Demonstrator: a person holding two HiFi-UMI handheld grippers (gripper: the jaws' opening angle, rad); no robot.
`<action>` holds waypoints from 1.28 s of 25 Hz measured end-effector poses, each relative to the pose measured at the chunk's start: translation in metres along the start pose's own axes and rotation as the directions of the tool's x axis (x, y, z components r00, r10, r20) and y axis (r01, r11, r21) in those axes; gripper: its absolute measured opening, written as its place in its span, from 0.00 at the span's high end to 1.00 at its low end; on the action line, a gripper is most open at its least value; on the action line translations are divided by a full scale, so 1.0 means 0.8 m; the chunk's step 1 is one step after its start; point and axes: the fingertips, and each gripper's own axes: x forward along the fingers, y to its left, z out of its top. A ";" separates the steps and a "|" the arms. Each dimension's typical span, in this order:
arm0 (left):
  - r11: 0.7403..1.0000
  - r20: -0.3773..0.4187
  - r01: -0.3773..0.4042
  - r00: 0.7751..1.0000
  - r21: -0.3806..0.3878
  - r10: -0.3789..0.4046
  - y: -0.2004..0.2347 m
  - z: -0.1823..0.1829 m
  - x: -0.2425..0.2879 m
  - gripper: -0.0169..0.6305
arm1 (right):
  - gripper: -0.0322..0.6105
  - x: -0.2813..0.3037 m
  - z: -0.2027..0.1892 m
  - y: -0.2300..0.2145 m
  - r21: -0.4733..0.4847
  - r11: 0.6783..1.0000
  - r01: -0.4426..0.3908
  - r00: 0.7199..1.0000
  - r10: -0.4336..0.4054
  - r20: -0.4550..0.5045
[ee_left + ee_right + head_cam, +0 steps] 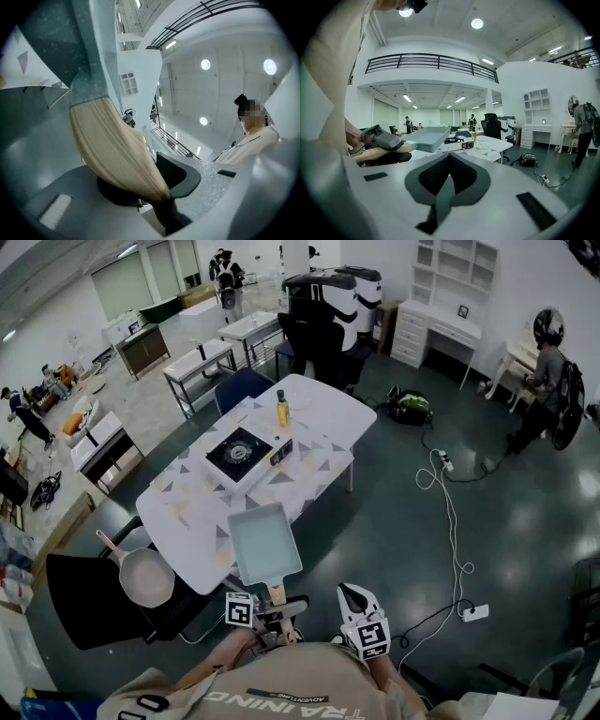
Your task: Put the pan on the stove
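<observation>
A rectangular pale teal pan with a wooden handle hangs over the near edge of the white table. My left gripper is shut on that handle. In the left gripper view the handle runs between the jaws up to the pan's body. A black-topped portable stove stands mid-table, beyond the pan. My right gripper is off the table's edge, right of the handle, shut and empty. From the right gripper I see the pan at left and the stove beyond it.
A yellow bottle stands behind the stove. A round cream pan rests on a black chair at left. Cables and a power strip lie on the dark floor at right. A blue chair sits at the table's far side.
</observation>
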 end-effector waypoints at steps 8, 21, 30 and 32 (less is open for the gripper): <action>1.000 -0.026 0.004 1.000 0.002 -0.004 0.011 0.030 -0.026 0.80 | 0.95 0.032 0.015 0.006 0.001 1.000 0.031 0.999 -0.031 -0.014; 1.000 -0.077 0.002 0.997 -0.025 -0.004 0.041 0.034 -0.048 0.80 | 0.95 0.069 0.012 0.014 0.019 0.999 0.039 0.999 -0.039 -0.022; 0.999 -0.027 -0.033 0.999 0.015 0.033 0.066 0.098 -0.010 0.80 | 0.95 0.127 0.035 -0.056 -0.011 0.999 -0.042 0.998 0.043 0.042; 0.999 -0.005 -0.040 0.999 0.026 0.040 0.070 0.116 0.003 0.80 | 0.95 0.140 0.049 -0.071 -0.047 0.996 -0.075 0.996 0.077 0.054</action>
